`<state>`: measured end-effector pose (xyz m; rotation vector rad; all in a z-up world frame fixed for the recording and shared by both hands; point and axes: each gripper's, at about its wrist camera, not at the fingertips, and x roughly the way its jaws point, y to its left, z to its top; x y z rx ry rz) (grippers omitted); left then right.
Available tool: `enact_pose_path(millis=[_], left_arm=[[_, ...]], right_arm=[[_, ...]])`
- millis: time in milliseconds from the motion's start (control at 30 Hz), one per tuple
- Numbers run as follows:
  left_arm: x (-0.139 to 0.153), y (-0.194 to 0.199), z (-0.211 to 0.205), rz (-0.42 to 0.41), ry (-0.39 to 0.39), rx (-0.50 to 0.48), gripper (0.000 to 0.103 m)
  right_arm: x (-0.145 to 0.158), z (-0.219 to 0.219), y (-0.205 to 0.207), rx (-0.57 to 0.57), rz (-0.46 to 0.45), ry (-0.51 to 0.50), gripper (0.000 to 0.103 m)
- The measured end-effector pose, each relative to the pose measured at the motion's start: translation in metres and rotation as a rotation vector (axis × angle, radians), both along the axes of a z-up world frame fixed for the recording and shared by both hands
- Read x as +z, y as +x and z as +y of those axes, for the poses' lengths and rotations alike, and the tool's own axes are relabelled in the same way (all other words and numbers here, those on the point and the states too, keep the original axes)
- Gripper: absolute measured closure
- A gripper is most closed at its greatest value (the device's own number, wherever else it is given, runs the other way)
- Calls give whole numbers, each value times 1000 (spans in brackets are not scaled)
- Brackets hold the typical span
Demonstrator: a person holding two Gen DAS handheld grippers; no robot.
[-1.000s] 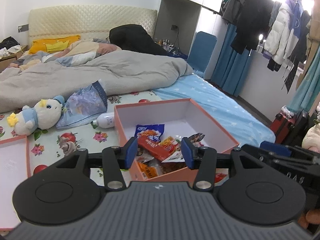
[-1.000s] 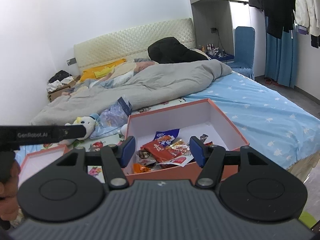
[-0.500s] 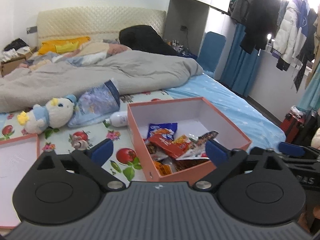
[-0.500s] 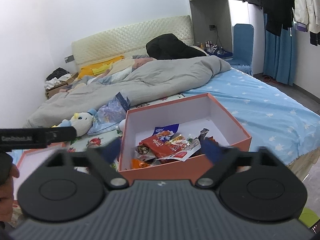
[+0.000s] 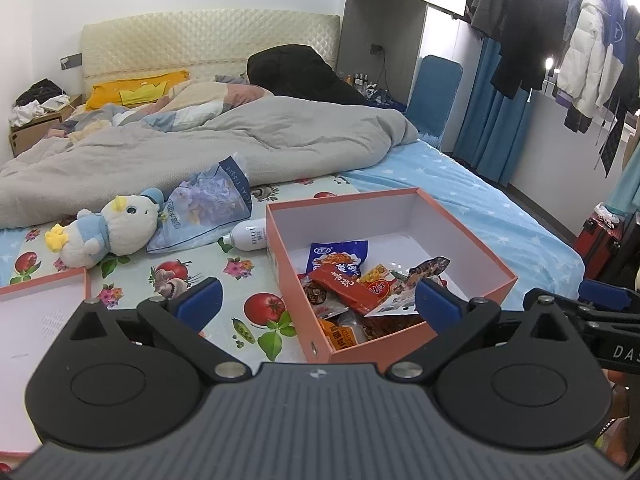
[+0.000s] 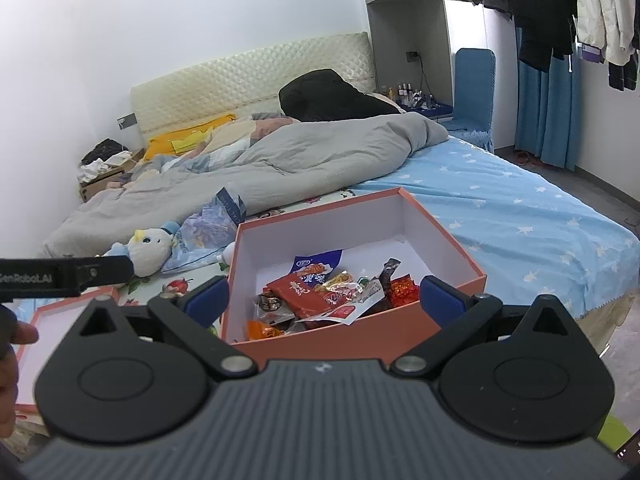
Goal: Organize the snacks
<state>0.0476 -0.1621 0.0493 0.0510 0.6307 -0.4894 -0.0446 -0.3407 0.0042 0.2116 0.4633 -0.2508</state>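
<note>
Gaping at full spread, left gripper and right gripper hold nothing; both were half-closed a second ago. Snacks lie in the orange box, frame centre.

"GenRobot.AI" runs along the left gripper's black bar; "DAS" shows on the right gripper's bar; "FACIAL TISSUE" edges the tissue pack; snack wrappers' print is unreadable.

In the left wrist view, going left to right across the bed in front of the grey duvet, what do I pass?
Box lid → plush duck toy → tissue pack → white bottle → orange box holding the snack packets.
</note>
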Motion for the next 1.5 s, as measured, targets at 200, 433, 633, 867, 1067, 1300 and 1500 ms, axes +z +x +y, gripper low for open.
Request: enact_pose_path(millis=[200, 433, 633, 867, 1067, 1300, 1500], left_arm=[[1, 2, 2, 14, 4, -1, 0], [2, 2, 2, 14, 6, -1, 0], [5, 2, 6, 17, 14, 9, 0], [6, 1, 9, 21, 17, 17, 0], [6, -1, 8, 16, 20, 9, 0], [6, -2, 8, 20, 23, 13, 0], [7, -2, 9, 16, 20, 8, 0]], right_arm=[[1, 0, -1, 0, 1, -5, 0], [3, 0, -1, 8, -8, 0, 0], [3, 2, -1, 15, -9, -10, 0], [4, 2, 0, 26, -11, 3, 0], [3, 2, 0, 19, -8, -2, 0], [-1, 2, 1, 18, 5, -2, 0], [-2, 2, 2, 16, 10, -1, 0]])
